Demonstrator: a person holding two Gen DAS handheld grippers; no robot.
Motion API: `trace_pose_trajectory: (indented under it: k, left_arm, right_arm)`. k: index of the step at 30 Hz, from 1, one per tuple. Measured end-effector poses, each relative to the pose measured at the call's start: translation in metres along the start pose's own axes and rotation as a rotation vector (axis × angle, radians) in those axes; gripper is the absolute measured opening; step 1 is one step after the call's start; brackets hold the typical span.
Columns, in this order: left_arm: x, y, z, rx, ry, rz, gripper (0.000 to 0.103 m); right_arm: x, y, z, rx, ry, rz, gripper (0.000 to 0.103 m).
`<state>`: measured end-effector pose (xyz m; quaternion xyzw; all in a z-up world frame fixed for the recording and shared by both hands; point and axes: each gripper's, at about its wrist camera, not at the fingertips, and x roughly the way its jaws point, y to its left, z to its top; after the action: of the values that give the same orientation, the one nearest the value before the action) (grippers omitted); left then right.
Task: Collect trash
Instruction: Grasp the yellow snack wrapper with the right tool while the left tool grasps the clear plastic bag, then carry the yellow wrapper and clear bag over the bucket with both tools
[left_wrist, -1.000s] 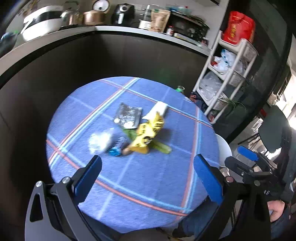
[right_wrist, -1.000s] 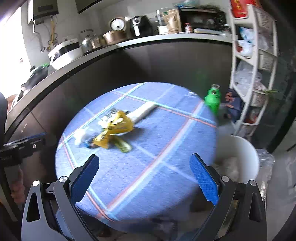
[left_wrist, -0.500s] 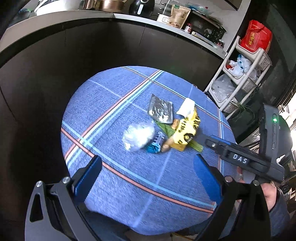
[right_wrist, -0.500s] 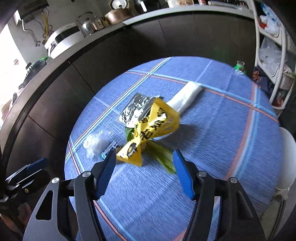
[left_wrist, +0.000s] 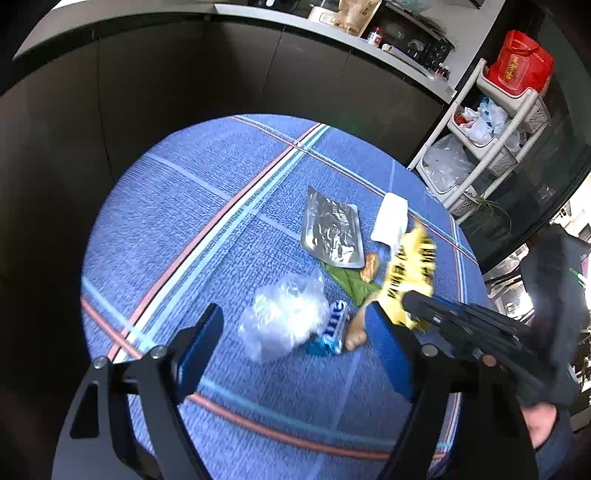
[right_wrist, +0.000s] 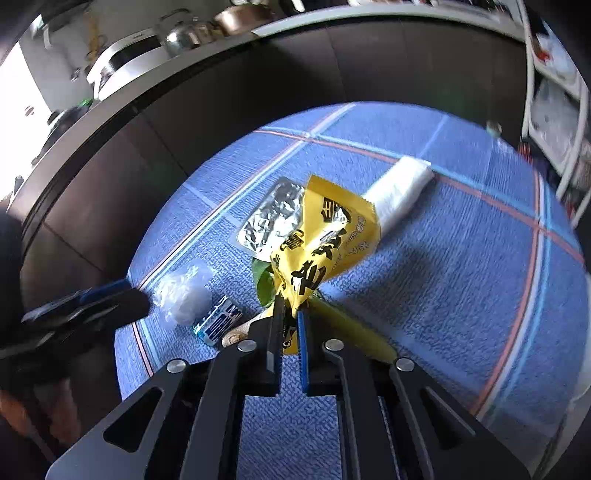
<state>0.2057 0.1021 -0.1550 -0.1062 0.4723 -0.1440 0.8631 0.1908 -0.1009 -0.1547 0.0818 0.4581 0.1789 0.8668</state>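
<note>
Blue plaid cloth covers the round table (left_wrist: 192, 229), and all the trash we're after sits bunched near the middle of both views. In the left wrist view there's a silver foil pouch (left_wrist: 332, 232) lying flat right of centre, a white folded packet (left_wrist: 389, 219) just beside it to the upper right, and a green leaf (left_wrist: 349, 282) poking out below the foil. Lower down we've got a crumpled clear plastic bag (left_wrist: 284, 319) touching a small blue and white wrapper (left_wrist: 330, 330), with a brownish lump (left_wrist: 356, 334) right next to that.

The yellow wrapper (right_wrist: 325, 243) with black lettering is the thing being dealt with. Our right gripper (right_wrist: 290, 325) has just clamped its blue pads on the wrapper's lower corner, and the rest of it stands up crumpled above the fingers, blocking part of the foil and leaf behind it. A yellow-green strip (right_wrist: 351, 328) runs off to the lower right, under the gripper body.

Our left gripper (left_wrist: 295, 347) angles down over the clear bag with its jaws apart; they've just been narrowing, with the bag and blue wrapper between the fingers in the picture but nothing pinched. Whether the pads touch the bag, we can't tell, it's blurry.

Behind the table we see dark cabinets, a counter (right_wrist: 122, 74) with pots, and a white rack (left_wrist: 491, 133) at the upper right.
</note>
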Motion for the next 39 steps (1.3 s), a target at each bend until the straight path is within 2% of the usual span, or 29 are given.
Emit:
trace_pose_trajectory:
  k: [2,4,5,7,8,10,13,20,28,39]
  left_arm:
    - [0.010,0.001,0.003,-0.005,0.016,-0.005,0.072]
    - [0.021,0.003,0.005,-0.008,0.044,-0.010,0.060]
    - [0.024,0.004,0.005,-0.011,0.053,-0.011,0.057]
    - [0.032,0.006,0.005,-0.021,0.076,-0.013,0.045]
    - [0.034,0.006,0.004,-0.023,0.081,-0.014,0.042]
    - [0.038,0.008,0.002,-0.030,0.092,-0.020,0.026]
    - [0.036,0.008,0.000,-0.040,0.088,-0.013,0.013]
    - [-0.002,-0.012,0.002,-0.017,0.011,-0.009,0.009]
    - [-0.054,-0.071,0.006,0.107,-0.093,-0.061,0.009]
    - [-0.073,-0.162,-0.002,0.263,-0.122,-0.174,0.009]
  right_arm:
    - [-0.009,0.004,-0.001,-0.034,-0.018,-0.016,0.003]
    - [-0.015,0.005,-0.004,-0.055,-0.028,-0.022,0.003]
    - [-0.019,0.005,-0.005,-0.063,-0.033,-0.022,0.003]
    - [-0.025,0.005,-0.006,-0.070,-0.039,-0.022,0.003]
    - [-0.027,0.005,-0.007,-0.073,-0.041,-0.024,0.003]
    - [-0.032,0.007,-0.009,-0.077,-0.043,-0.025,0.003]
    - [-0.038,0.007,-0.013,-0.083,-0.043,-0.022,0.003]
    - [-0.064,0.004,-0.019,-0.080,-0.090,-0.023,0.003]
    - [-0.106,-0.010,-0.022,-0.056,-0.167,-0.044,0.003]
    - [-0.158,-0.057,-0.034,0.030,-0.255,-0.115,0.003]
